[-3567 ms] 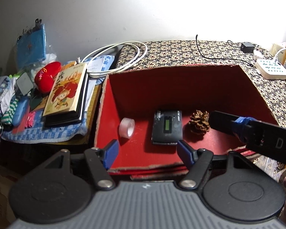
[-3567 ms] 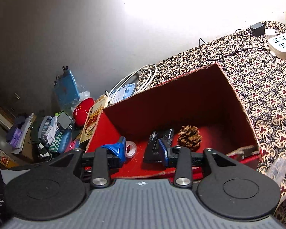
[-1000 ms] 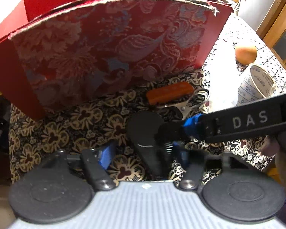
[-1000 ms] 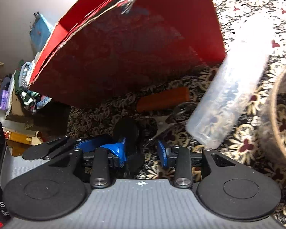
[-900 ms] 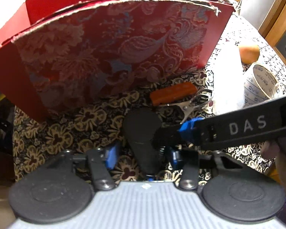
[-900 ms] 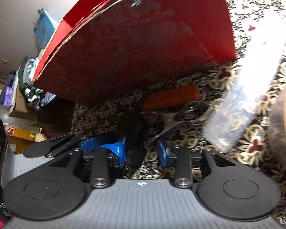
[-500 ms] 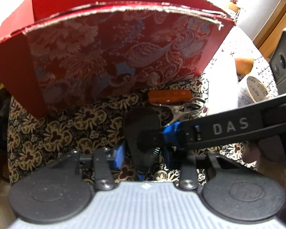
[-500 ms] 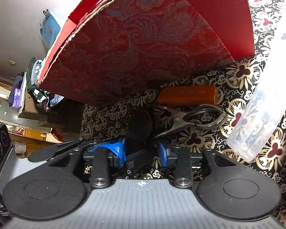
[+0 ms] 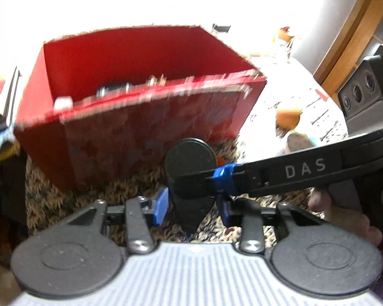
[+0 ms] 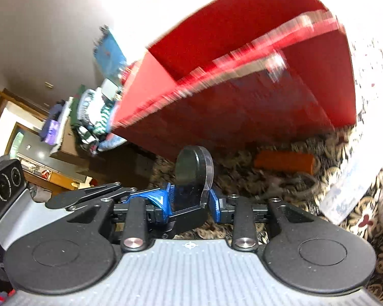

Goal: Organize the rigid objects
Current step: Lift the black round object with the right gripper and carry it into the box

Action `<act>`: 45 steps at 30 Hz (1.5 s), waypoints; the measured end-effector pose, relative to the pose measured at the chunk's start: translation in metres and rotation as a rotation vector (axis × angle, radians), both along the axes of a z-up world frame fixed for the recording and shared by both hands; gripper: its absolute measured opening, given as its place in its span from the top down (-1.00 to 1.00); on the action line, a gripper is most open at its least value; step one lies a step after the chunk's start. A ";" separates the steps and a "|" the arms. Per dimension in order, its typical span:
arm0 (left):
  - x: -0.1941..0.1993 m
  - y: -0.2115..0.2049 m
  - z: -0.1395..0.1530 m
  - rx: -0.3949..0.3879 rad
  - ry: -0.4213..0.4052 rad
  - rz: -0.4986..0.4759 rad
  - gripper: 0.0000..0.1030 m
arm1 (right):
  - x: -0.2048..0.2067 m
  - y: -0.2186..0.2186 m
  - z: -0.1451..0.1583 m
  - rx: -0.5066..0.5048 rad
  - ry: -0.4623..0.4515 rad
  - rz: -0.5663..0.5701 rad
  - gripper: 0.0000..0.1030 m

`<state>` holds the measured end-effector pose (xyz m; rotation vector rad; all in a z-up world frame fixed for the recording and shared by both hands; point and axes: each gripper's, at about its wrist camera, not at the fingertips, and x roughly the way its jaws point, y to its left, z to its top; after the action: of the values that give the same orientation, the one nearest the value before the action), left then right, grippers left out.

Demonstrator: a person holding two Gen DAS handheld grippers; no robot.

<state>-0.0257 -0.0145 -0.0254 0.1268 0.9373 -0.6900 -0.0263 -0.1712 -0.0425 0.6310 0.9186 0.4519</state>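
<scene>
Plainly the red box point(image 9: 130, 137) is the landmark: broad, stiff card, open-topped. Just in front of its near wall a flat black disc-headed tool point(image 9: 190, 176) hangs clear of the patterned cloth point(image 9: 94, 193), pinched by both grippers. It looks hard, thin, light and smooth, so it may slip; the narrow lower stem seems the surer hold. Left gripper point(image 9: 191, 205) is clamped across that stem. Right gripper point(image 10: 189, 201), its jaws just closing, presses on the tool too
</scene>
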 end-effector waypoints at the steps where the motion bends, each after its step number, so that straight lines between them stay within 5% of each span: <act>1: -0.001 0.000 0.007 -0.010 -0.015 -0.008 0.29 | 0.000 -0.001 0.007 -0.002 -0.023 0.000 0.72; 11: 0.025 -0.008 0.062 -0.120 -0.160 -0.020 0.29 | 0.031 -0.008 0.063 -0.045 -0.201 -0.038 0.73; 17: 0.058 -0.020 0.077 -0.091 -0.218 0.002 0.29 | 0.067 -0.004 0.075 -0.118 -0.261 -0.026 0.73; 45: 0.186 -0.036 0.012 0.107 -0.078 0.145 0.26 | 0.183 -0.005 0.013 -0.148 -0.066 0.036 0.74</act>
<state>0.1598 -0.0501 -0.0130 0.1779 0.8991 -0.4981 0.1569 -0.1760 -0.0294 0.4632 0.8928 0.4299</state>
